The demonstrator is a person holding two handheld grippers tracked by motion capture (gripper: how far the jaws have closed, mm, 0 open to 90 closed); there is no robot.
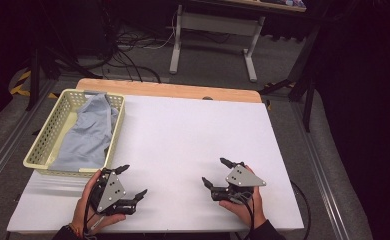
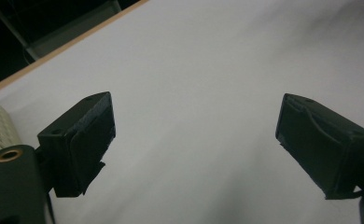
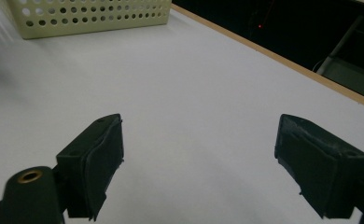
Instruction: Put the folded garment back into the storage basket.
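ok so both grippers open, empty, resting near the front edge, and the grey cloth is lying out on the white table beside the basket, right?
Not quite. The grey cloth lies inside the basket, not beside it; the high view shows this. The rest holds: left gripper and right gripper are open and empty near the front edge.

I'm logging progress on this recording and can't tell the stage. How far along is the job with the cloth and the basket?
Done, as it looks: the grey cloth lies loosely in the cream basket at the table's left edge. In hand: nothing; the left gripper and right gripper rest open near the front edge, fingers apart over bare white surface. Left: whatever comes next with the cloth; neither gripper touches it.
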